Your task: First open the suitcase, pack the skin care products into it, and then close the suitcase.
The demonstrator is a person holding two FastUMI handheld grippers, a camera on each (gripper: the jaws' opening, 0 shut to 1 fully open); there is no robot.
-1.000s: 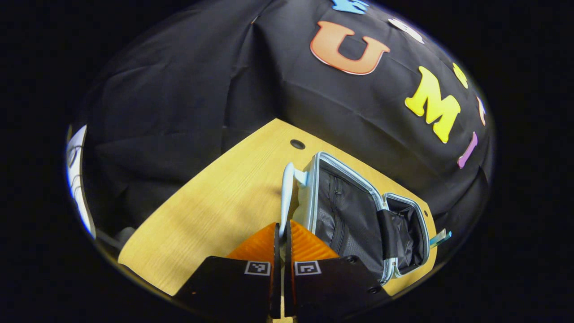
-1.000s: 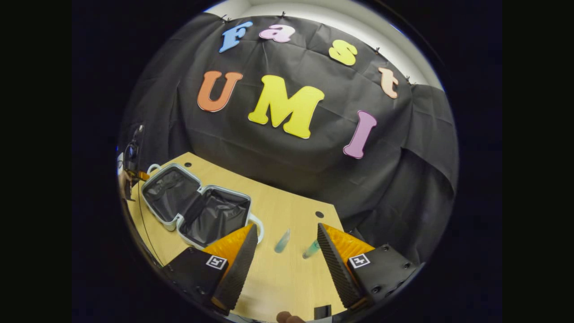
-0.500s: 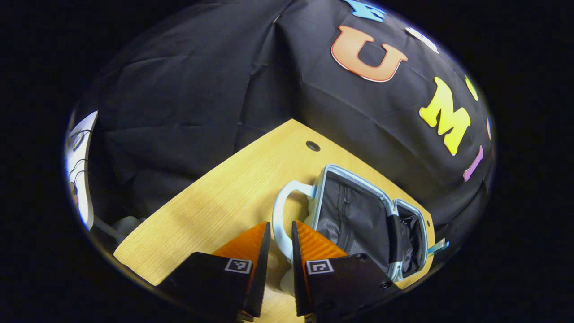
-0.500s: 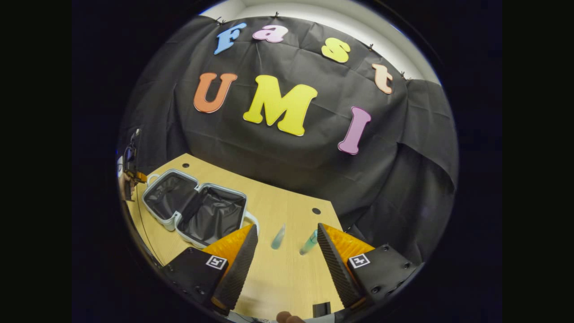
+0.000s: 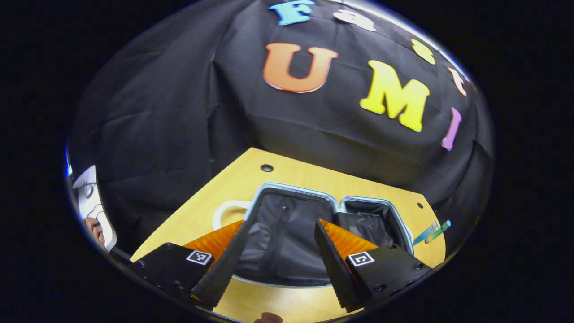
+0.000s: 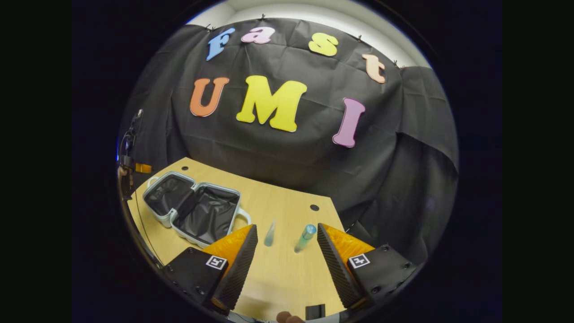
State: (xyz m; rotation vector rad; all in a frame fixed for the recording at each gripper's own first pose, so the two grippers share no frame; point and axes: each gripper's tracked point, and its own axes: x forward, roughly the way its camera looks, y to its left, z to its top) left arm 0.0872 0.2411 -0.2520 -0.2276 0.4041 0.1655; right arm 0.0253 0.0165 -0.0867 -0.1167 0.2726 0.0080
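Observation:
A small pale suitcase (image 5: 296, 193) (image 6: 193, 211) lies fully open on the wooden table (image 5: 314, 177), both dark-lined halves flat. My left gripper (image 5: 280, 244) hangs open just above the near half, holding nothing; the white handle (image 5: 220, 215) lies to its left on the table. Two slim skin care tubes (image 5: 431, 231) lie beyond the suitcase's right end. In the right gripper view the pale tube (image 6: 270, 233) and the blue-capped tube (image 6: 305, 237) lie side by side in front of my open right gripper (image 6: 287, 246), which holds nothing.
The table (image 6: 287, 269) has round cable holes (image 5: 267, 168) (image 6: 314, 207) near its back edge. Black cloth walls close the booth behind and at both sides. At the far left a hand (image 5: 95, 229) shows beside a white panel.
My left gripper has let go of the suitcase handle, opened wide and swung right over the open case. The lid half now lies flat. The right gripper has drifted back slightly from the tubes.

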